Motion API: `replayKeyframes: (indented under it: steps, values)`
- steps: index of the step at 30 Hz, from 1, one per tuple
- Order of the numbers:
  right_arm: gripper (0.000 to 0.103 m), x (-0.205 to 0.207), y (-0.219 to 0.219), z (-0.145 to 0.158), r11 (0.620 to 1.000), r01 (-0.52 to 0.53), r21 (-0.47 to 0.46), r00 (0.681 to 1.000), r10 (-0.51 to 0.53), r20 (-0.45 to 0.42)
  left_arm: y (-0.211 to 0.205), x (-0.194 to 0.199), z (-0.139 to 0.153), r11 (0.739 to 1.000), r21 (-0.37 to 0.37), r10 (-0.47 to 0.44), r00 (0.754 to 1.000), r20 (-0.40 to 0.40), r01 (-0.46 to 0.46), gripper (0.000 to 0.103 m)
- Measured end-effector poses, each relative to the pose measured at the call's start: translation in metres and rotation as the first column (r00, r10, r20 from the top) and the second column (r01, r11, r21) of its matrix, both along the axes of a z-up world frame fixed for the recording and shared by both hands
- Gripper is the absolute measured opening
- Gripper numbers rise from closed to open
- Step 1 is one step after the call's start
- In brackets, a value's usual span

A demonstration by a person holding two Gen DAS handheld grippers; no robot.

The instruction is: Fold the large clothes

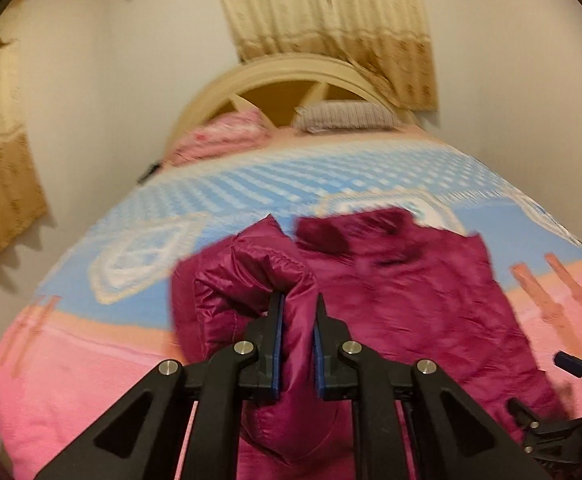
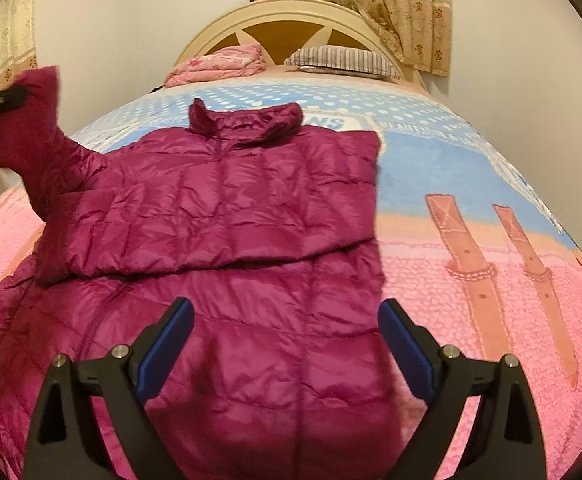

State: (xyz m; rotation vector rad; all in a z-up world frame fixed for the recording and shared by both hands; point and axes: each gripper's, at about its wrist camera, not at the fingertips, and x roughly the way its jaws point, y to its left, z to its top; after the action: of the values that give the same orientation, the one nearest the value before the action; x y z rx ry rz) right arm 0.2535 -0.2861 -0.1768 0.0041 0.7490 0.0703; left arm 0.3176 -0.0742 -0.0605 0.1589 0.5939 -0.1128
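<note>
A magenta quilted puffer jacket [image 2: 227,208] lies flat on the bed, collar toward the headboard, its right side folded in to a straight edge. My left gripper [image 1: 299,300] is shut on the jacket's sleeve [image 1: 251,272], with the fabric bunched between the blue pads. In the right wrist view that sleeve [image 2: 43,132] is lifted off the bed at the far left. My right gripper [image 2: 287,312] stands open just above the jacket's lower half, nothing between its fingers.
The bed carries a pink and blue blanket [image 2: 471,168] with strap patterns. By the cream headboard [image 2: 287,12] lie a striped pillow [image 2: 339,60] and a folded pink quilt [image 2: 219,66]. Beige curtains [image 2: 371,0] hang behind, white walls on both sides.
</note>
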Motion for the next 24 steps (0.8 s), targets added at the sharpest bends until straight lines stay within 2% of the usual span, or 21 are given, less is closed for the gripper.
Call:
replayKeyframes:
  steps: [2, 3, 4, 5, 6, 7, 10, 14, 19, 24]
  values:
    - [0.095, 0.000, -0.009, -0.001, 1.000, 0.017, 0.001, 1.000, -0.017, -0.004, -0.020, 0.001, -0.012, 0.999, -0.020, -0.046, 0.998, -0.041, 0.045, 0.021]
    - [0.095, 0.000, -0.013, -0.002, 1.000, 0.026, 0.003, 1.000, -0.026, -0.006, -0.030, 0.001, -0.020, 0.997, -0.027, -0.070, 0.995, -0.064, 0.069, 0.033]
    - [0.095, 0.002, -0.018, -0.004, 0.999, 0.042, 0.006, 0.999, -0.042, -0.009, -0.037, -0.001, -0.024, 0.996, -0.023, -0.083, 0.994, -0.071, 0.081, 0.051]
    - [0.095, 0.002, -0.022, -0.004, 0.999, 0.050, 0.009, 0.999, -0.050, -0.012, -0.044, -0.003, -0.029, 0.996, -0.014, -0.092, 0.993, -0.069, 0.092, 0.061]
    - [0.095, 0.004, -0.027, -0.005, 0.998, 0.062, 0.018, 0.998, -0.062, -0.017, -0.049, -0.007, -0.032, 0.995, -0.007, -0.095, 0.994, -0.053, 0.095, 0.075]
    - [0.095, 0.005, -0.030, -0.006, 0.997, 0.070, 0.024, 0.997, -0.070, -0.021, -0.056, -0.010, -0.034, 0.995, -0.005, -0.099, 0.994, -0.040, 0.099, 0.083]
    - [0.095, 0.008, -0.036, -0.009, 0.995, 0.091, 0.041, 0.995, -0.089, -0.034, -0.057, -0.015, -0.034, 0.993, -0.006, -0.119, 0.992, -0.029, 0.119, 0.085]
    - [0.095, 0.010, -0.036, -0.007, 0.995, 0.087, 0.040, 0.996, -0.085, -0.039, -0.026, -0.017, -0.030, 0.996, -0.016, -0.093, 0.996, -0.004, 0.093, 0.085]
    - [0.095, 0.020, -0.025, 0.009, 0.991, 0.044, 0.125, 0.998, -0.037, -0.058, 0.042, 0.000, -0.041, 0.997, 0.037, 0.070, 0.997, -0.011, -0.070, 0.087]
    - [0.095, 0.040, 0.014, 0.031, 0.973, -0.053, 0.226, 0.997, 0.066, -0.050, 0.103, 0.013, -0.062, 0.979, 0.003, 0.205, 0.975, -0.082, -0.205, 0.087]
